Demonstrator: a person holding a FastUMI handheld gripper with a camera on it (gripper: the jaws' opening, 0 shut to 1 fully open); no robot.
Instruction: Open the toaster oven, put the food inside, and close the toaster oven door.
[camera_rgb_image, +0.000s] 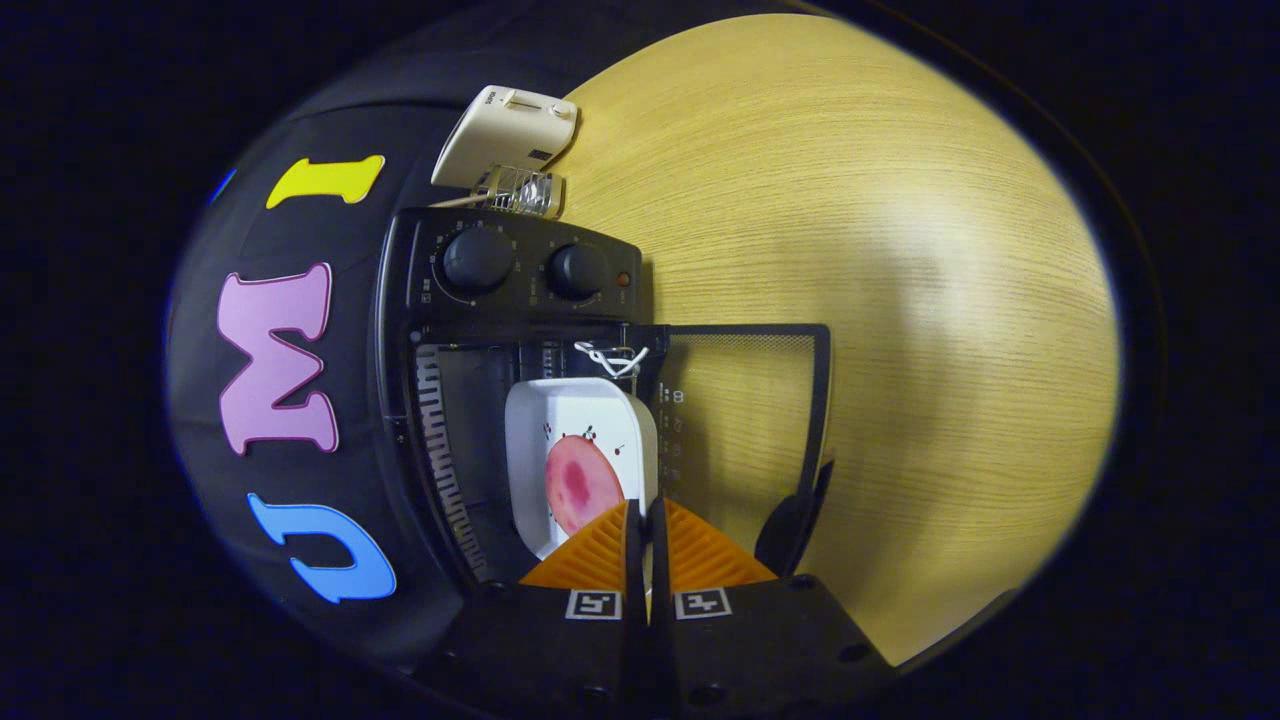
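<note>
The black toaster oven (400, 300) stands against the booth wall with its glass door (823, 400) swung fully open over the wooden table. A white dish (580, 410) carrying a round pink piece of food (580, 482) sits partly inside the oven's cavity, beside the ribbed rack rails (440, 460). My gripper (646, 515) is shut on the dish's near rim; a sliver of white rim shows between the fingers. The door's dark handle (795, 520) lies just beside the fingers.
Two round knobs (478, 260) sit on the oven's control panel. A white cord loop (610, 358) hangs at the cavity's edge. A white device (505, 135) with a clear part (520, 190) lies past the oven. The wooden table (880, 250) stretches beyond the door.
</note>
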